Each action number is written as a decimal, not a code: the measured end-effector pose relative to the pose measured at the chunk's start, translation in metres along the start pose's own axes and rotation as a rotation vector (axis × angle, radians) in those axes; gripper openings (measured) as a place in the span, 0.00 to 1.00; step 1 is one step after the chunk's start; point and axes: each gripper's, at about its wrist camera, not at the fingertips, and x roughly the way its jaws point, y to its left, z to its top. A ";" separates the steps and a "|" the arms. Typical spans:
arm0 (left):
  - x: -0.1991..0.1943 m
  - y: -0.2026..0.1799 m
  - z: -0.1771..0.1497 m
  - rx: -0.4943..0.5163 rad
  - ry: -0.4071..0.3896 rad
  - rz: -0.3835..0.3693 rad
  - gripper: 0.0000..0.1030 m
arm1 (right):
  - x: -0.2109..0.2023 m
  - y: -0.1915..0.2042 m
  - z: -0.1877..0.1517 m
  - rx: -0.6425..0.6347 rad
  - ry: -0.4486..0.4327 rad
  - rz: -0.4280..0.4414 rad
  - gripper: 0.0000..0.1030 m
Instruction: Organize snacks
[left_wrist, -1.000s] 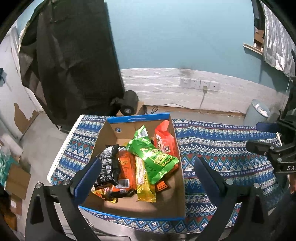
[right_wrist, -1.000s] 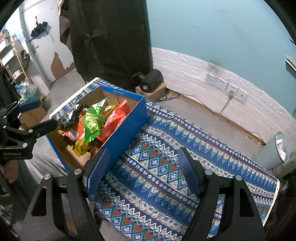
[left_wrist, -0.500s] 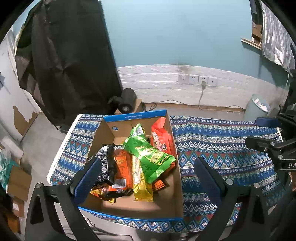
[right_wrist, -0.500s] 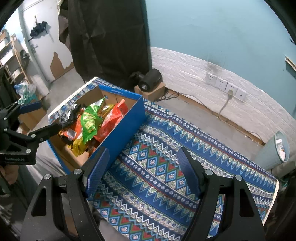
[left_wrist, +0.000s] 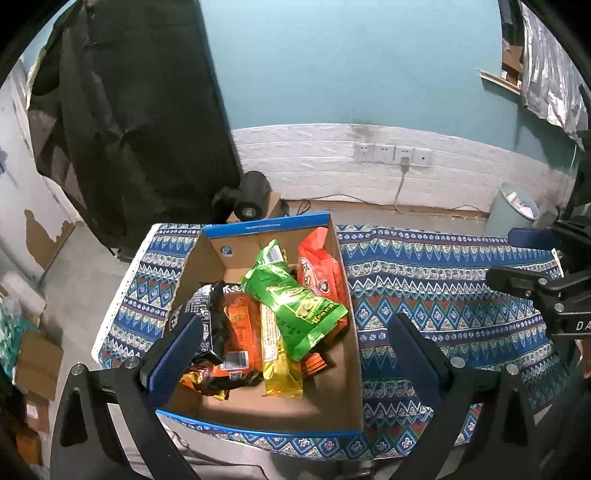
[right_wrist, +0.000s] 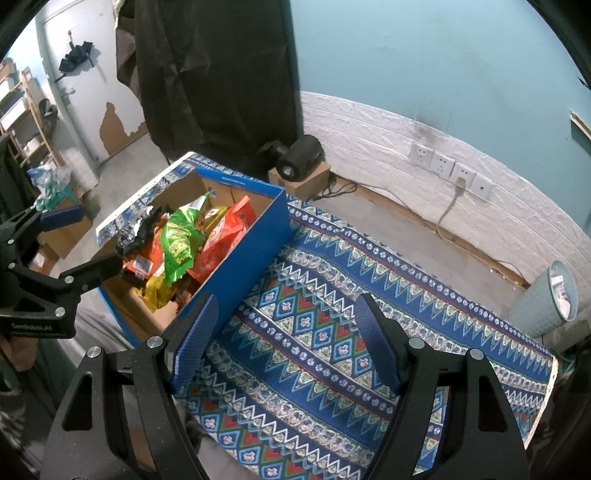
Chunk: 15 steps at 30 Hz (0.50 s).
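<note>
Snacks (left_wrist: 280, 314) lie heaped in the cardboard box (left_wrist: 347, 332) at lower centre of the left wrist view: green bag atop, orange, yellow and black packets beneath. We judge this fits either a jumble awaiting sorting or a gathered lot. Our left gripper (left_wrist: 291, 354) hovers spread and empty over the box; our right gripper (right_wrist: 286, 338) hangs likewise released above the bare patterned cloth (right_wrist: 332, 295).
</note>
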 end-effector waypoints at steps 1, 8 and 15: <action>0.000 0.001 0.000 -0.004 0.000 0.000 0.98 | 0.000 0.000 0.000 -0.001 0.000 -0.001 0.74; 0.002 0.003 -0.001 -0.015 0.012 -0.008 0.98 | 0.001 0.001 0.000 -0.003 0.000 -0.001 0.74; 0.004 0.005 -0.002 -0.021 0.021 -0.004 0.98 | 0.001 0.001 0.000 -0.003 0.001 0.000 0.74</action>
